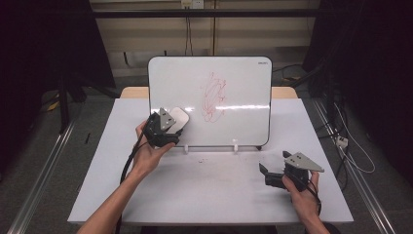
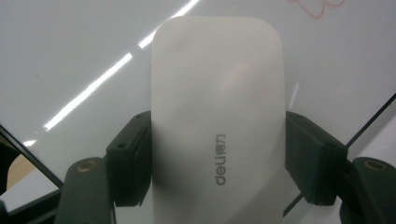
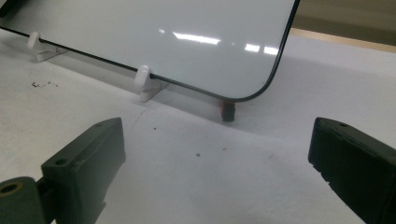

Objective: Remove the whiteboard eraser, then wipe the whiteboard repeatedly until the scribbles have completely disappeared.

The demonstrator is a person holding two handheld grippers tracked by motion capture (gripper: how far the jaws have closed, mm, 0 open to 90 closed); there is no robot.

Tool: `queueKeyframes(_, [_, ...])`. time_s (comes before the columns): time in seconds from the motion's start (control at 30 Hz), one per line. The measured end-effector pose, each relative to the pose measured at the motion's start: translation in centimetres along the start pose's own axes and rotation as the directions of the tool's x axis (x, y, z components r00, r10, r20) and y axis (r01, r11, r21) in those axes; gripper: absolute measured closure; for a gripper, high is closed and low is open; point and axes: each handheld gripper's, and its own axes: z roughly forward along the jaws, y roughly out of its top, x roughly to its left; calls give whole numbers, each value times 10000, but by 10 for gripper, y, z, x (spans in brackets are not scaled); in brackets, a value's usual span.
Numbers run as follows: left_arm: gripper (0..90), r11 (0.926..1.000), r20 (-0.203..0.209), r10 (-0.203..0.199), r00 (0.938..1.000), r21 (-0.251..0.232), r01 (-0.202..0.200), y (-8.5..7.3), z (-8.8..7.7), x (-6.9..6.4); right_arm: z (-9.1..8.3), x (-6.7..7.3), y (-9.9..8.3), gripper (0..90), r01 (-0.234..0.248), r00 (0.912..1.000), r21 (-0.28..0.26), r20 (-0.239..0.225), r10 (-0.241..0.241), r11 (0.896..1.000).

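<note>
High view shows the left tool [image 1: 168, 127] clenching the white eraser [image 1: 179, 117] against the whiteboard [image 1: 238, 117], red scribble [image 1: 213, 96] at two o'clock seemingly unwiped, right tool [image 1: 272, 176] released.

A white eraser [image 2: 217, 126] with rounded corners and small grey lettering on its back is clamped between the left gripper [image 1: 168, 127], one finger on each long side. It lies against the left part of a whiteboard [image 1: 234, 122], which stands nearly upright on small white feet at the far middle of the table [image 1: 209, 195]. The board has a thin dark edge and rounded corners. A tangle of red scribble [image 1: 213, 97] sits near its middle, to the right of the eraser and apart from it.
</note>
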Motion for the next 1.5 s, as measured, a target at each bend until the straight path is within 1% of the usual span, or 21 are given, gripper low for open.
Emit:
queueKeyframes(0.03, [312,10000,12,29,10000,30,-29,0,-1,1,0,0,0,41,37,10000,-5,-7,-37,10000])
queueKeyframes(0.07, [312,9999,77,-72,9999,-74,72,0,-2,1,0,1,0,41,44,10000,-12,-16,-44,10000])
queueKeyframes(0.17, [312,9999,54,-15,10000,-163,16,1,-4,3,1,0,0,41,49,10000,19,-26,-49,10000])
queueKeyframes(0.2, [312,9988,70,-256,9996,-424,258,3,-7,2,1,0,0,41,62,10000,20,-32,-62,10000])
queueKeyframes(0.3, [312,9978,21,-257,9997,-615,258,4,-13,3,1,-1,0,39,33,10000,-25,-32,-33,10000])
queueKeyframes(0.37, [312,9958,61,-436,9990,-809,440,5,-16,3,0,-1,0,40,20,10000,-6,-40,-20,10000])
queueKeyframes(0.4, [312,9964,28,-353,9994,-775,354,5,-18,4,0,-1,0,40,13,10000,-12,-55,-13,10000])
queueKeyframes(0.53, [312,9944,-12,-418,9991,-968,414,6,-23,5,0,-1,0,40,27,9999,-36,-97,-27,10000])
queueKeyframes(0.57, [312,9925,-56,-459,9989,-1137,450,7,-24,5,0,-1,0,40,25,10000,-37,-88,-25,10000])
queueKeyframes(0.8, [312,9899,125,-473,9988,-1331,486,9,-28,3,0,-1,0,40,21,10000,-41,-97,-21,10000])
queueKeyframes(0.97, [312,9895,176,-379,9991,-1387,400,11,-31,3,1,-1,1,39,4,10000,-51,-83,-5,10000])
queueKeyframes(1.03, [312,9862,298,-487,9984,-1568,528,12,-31,2,2,-1,1,40,-1,10000,-17,-74,1,10000])
queueKeyframes(1.1, [312,9862,246,-466,9986,-1579,499,13,-31,2,3,-1,1,41,-15,10000,0,-80,15,10000])
queueKeyframes(1.13, [311,9865,355,-462,9983,-1558,512,13,-32,1,3,-1,1,41,15,10000,13,-69,-14,10000])
queueKeyframes(1.23, [312,9855,367,-503,9981,-1602,556,14,-33,1,3,0,1,41,-19,9999,41,-103,19,10000])
queueKeyframes(1.33, [311,9832,374,-476,9982,-1746,535,19,-34,-1,3,0,0,41,5,9999,34,-113,-5,10000])
queueKeyframes(1.37, [312,9842,315,-337,9989,-1725,386,21,-35,0,3,0,0,41,4,9999,42,-110,-4,10000])
queueKeyframes(1.4, [312,9832,377,-388,9985,-1767,449,23,-34,-1,3,-1,0,41,-6,9999,37,-108,6,10000])
queueKeyframes(1.43, [311,9842,323,-280,9991,-1740,332,25,-34,0,3,-1,0,41,12,9999,48,-100,-12,10000])
queueKeyframes(1.47, [311,9822,313,-330,9990,-1841,383,28,-33,0,3,-1,0,41,23,10000,60,-90,-23,10000])
queueKeyframes(1.5, [311,9826,264,-273,9993,-1831,317,31,-33,1,3,-2,0,41,26,9999,55,-101,-25,10000])
